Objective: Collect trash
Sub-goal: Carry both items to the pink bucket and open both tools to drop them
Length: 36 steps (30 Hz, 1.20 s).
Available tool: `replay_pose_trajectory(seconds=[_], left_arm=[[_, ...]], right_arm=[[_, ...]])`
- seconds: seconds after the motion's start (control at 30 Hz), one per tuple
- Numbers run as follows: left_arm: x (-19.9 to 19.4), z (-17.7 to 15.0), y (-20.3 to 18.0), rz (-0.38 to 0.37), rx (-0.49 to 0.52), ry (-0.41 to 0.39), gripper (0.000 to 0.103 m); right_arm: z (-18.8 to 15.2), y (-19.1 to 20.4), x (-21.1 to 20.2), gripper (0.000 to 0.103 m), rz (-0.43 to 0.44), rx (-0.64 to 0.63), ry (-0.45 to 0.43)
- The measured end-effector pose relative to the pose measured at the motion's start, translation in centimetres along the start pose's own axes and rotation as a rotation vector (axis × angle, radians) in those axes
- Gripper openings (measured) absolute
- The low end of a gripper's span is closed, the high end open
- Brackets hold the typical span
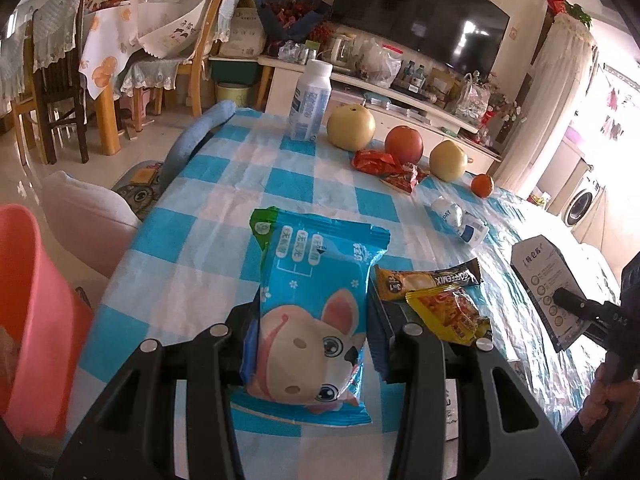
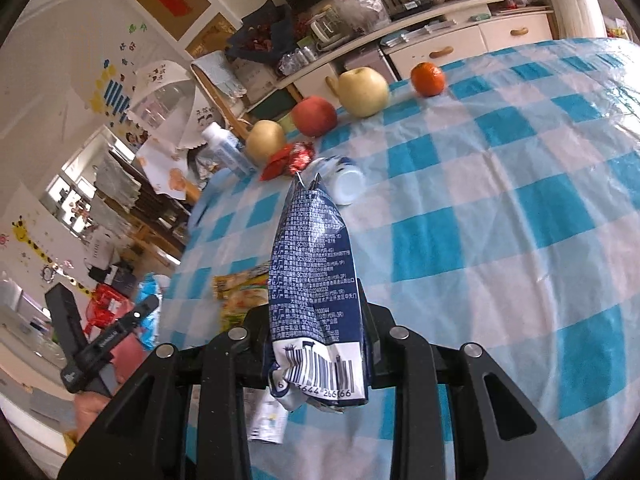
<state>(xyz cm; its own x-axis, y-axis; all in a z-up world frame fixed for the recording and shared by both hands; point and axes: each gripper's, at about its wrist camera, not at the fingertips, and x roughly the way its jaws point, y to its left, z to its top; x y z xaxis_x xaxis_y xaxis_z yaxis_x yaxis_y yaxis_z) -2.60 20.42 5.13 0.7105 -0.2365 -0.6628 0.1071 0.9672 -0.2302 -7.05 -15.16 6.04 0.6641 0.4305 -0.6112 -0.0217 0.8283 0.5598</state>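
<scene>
Nearest the left wrist camera, the left gripper (image 1: 306, 344) is closed part-way on a blue plastic wet-wipe packet printed with a cartoon dog (image 1: 310, 312); both pads press its sides. The right gripper (image 2: 318, 336) is clamped nearly shut on a crumpled dark-blue and white foil bag with a barcode (image 2: 314, 292), held edge-up above the cloth.

Task status, judged from the current layout:
1. Two pieces of trash are lifted and in hand; neither is deposited yet.
2. A pink plastic bin (image 1: 32, 320), the likely receptacle, stands off the table edge, left of the wet-wipe packet. Its contents cannot be determined.
3. Trash remaining on the table: a brown coffee-mix sachet (image 1: 428, 280) and a yellow snack wrapper (image 1: 450, 314) just right of the wet-wipe packet; red wrappers (image 1: 386, 166) and a small white bottle lying on its side (image 1: 460, 220) beyond it.
4. Whether the upright white bottle (image 1: 310, 100) at the far edge counts as trash cannot be determined.

Surface: a table under a blue-and-white checked plastic cloth (image 1: 200, 208). Beyond the wet-wipe packet stand two yellow pears (image 1: 351, 126), a red apple (image 1: 404, 145) and a small orange (image 1: 482, 185); these are not trash.

Room: beyond the table, a cluttered low white cabinet (image 1: 404, 108) under a dark television screen (image 1: 420, 16); wooden chairs with lace covers (image 1: 56, 80) to the far left of the packet.
</scene>
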Motion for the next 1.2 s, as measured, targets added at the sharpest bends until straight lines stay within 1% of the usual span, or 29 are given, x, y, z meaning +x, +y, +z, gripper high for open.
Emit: replay_pose_trajectory(seconds=[0.2, 0.33, 0.53, 0.8, 0.97, 1.1, 1.2], left_arm=[[-1.1, 0.4, 0.6, 0.010, 0.018, -0.024, 0.045], [-2.0, 0.6, 1.5, 0.007, 0.005, -0.046, 0.045], [-3.5, 1.2, 2.7, 0.037, 0.003, -0.084, 0.045], [-5.6, 1.7, 5.2, 0.089, -0.045, -0.123, 0.045], [-7.4, 2.0, 7.3, 0.146, -0.081, -0.160, 0.045], [-8.9, 2.1, 9.8, 0.188, -0.135, -0.189, 0.045], [-10.0, 2.2, 12.0, 0.233, -0.189, -0.210, 0.045]], right_arm=[[0.0, 2.7, -0.1, 0.032, 0.058, 0.011, -0.001], [0.0, 4.4, 0.3, 0.032, 0.097, 0.030, 0.012], [0.0, 7.4, 1.5, 0.032, 0.137, 0.025, 0.037], [-0.3, 13.8, 3.6, 0.032, 0.214, -0.052, 0.082], [-1.2, 18.6, 5.5, 0.032, 0.266, -0.116, 0.130], [-2.2, 22.8, 7.4, 0.032, 0.312, -0.166, 0.182], [-3.1, 25.9, 9.1, 0.032, 0.358, -0.192, 0.229]])
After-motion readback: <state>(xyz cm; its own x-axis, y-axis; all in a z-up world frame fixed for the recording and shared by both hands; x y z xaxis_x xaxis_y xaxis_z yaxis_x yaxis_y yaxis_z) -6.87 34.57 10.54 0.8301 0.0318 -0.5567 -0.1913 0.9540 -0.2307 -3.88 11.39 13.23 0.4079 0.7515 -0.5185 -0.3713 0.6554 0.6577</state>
